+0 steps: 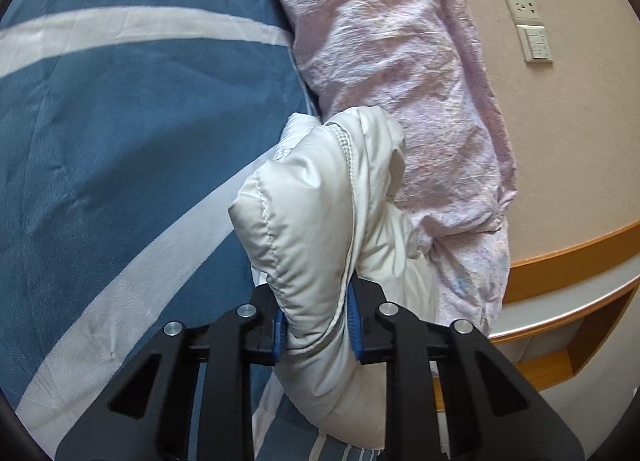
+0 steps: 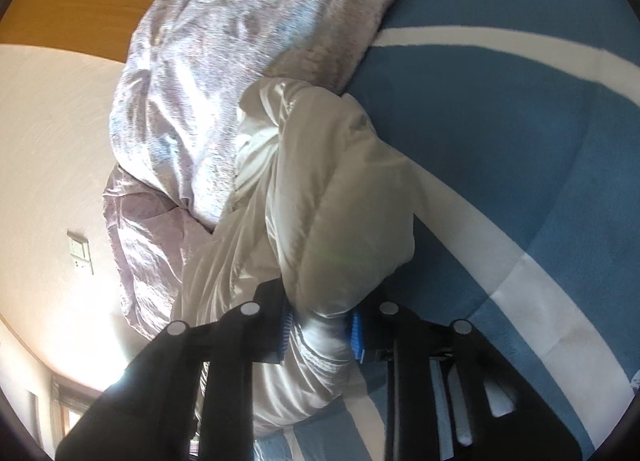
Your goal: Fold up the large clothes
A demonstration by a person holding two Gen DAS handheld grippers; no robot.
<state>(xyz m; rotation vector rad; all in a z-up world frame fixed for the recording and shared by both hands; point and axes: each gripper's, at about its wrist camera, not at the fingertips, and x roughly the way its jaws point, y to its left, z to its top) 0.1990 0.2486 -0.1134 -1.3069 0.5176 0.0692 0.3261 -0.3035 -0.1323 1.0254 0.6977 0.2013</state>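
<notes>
Blue pads (image 1: 353,317) of the left gripper (image 1: 318,327) pinch a puffy fold of the white quilted jacket (image 1: 316,213), and the right gripper (image 2: 320,327) is clamped on another slick, stitched bunch of it (image 2: 320,197), probably to lift and spread it for folding. That jacket lies on the blue-and-white striped bedspread (image 1: 132,133), against a crinkled pink duvet (image 1: 400,61) beside the wall.
</notes>
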